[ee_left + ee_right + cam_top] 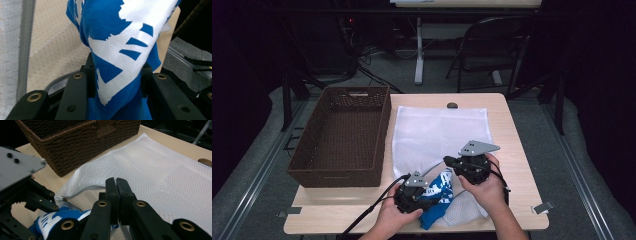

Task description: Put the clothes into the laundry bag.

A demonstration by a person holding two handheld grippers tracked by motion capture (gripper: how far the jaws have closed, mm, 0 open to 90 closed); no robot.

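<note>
The brown basket (pixel 342 135) walls off the table's (pixel 512 145) left half, its tall side just beside the white mesh bag (pixel 437 132), so a gripper heading left must clear that rim. Right of the basket, the bag lies flat. Beyond the bag, a bare strip of table runs along the right edge.

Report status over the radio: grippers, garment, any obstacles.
Left gripper shut on blue garment. Right gripper shut on mesh bag edge. Basket beside bag, clear of the work.
</note>
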